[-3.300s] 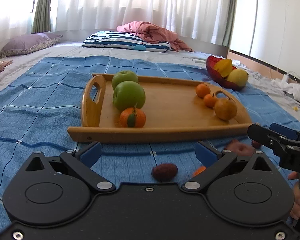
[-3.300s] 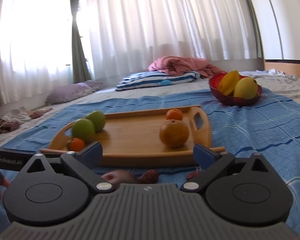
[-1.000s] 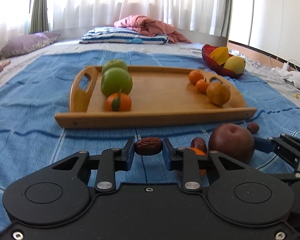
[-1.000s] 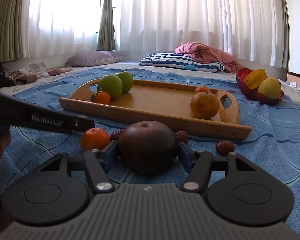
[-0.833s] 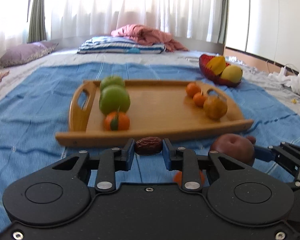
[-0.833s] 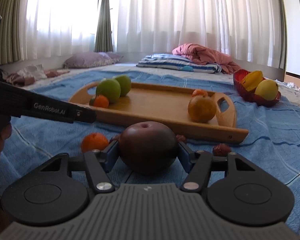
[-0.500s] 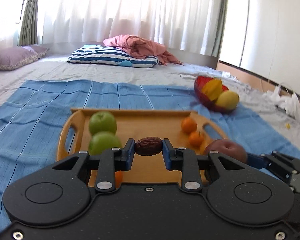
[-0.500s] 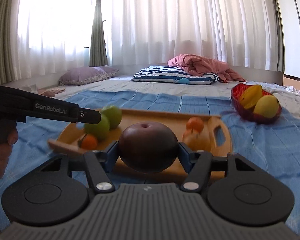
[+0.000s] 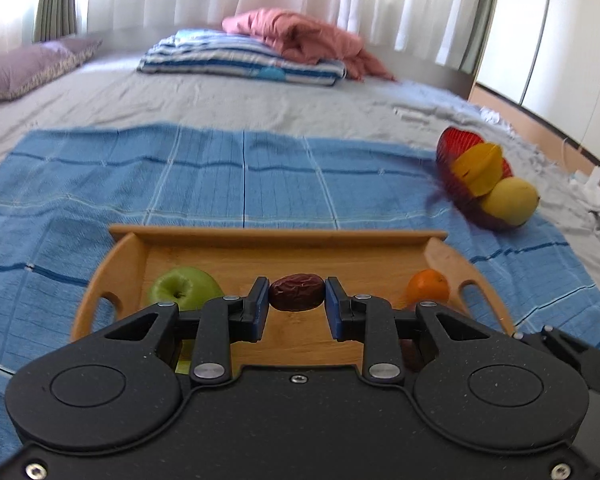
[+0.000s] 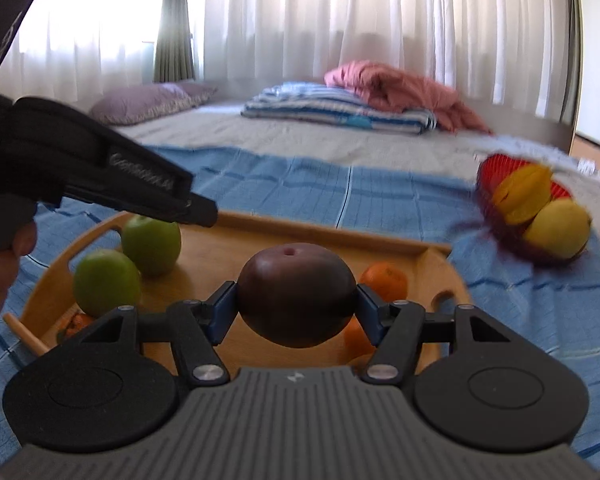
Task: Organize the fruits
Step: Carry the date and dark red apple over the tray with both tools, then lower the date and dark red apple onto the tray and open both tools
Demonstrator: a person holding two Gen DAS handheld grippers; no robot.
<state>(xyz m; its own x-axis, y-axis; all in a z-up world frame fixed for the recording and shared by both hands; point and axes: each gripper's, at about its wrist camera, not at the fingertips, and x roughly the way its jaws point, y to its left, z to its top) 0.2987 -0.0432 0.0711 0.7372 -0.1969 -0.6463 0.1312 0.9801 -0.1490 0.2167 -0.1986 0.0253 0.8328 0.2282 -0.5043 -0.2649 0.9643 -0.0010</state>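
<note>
My left gripper (image 9: 297,299) is shut on a wrinkled brown date (image 9: 297,298) and holds it in the air over the wooden tray (image 9: 276,236). My right gripper (image 10: 296,312) is shut on a dark red apple (image 10: 296,294) and holds it above the same tray (image 10: 328,236). On the tray lie two green apples (image 10: 151,240) (image 10: 105,282) at the left and small oranges (image 10: 385,278) at the right. In the left wrist view one green apple (image 9: 184,292) and one orange (image 9: 428,288) show. The left gripper's body (image 10: 100,184) crosses the right wrist view at the left.
The tray rests on a blue checked cloth (image 9: 220,176) spread over a bed. A red bowl (image 9: 456,148) with yellow fruit sits on the cloth at the right. Pillows and a pink blanket (image 9: 300,40) lie at the far end, below white curtains.
Both grippers closed on fruit from the cloth, the left on the date and the right on the dark apple, then rose and moved forward over the tray.
</note>
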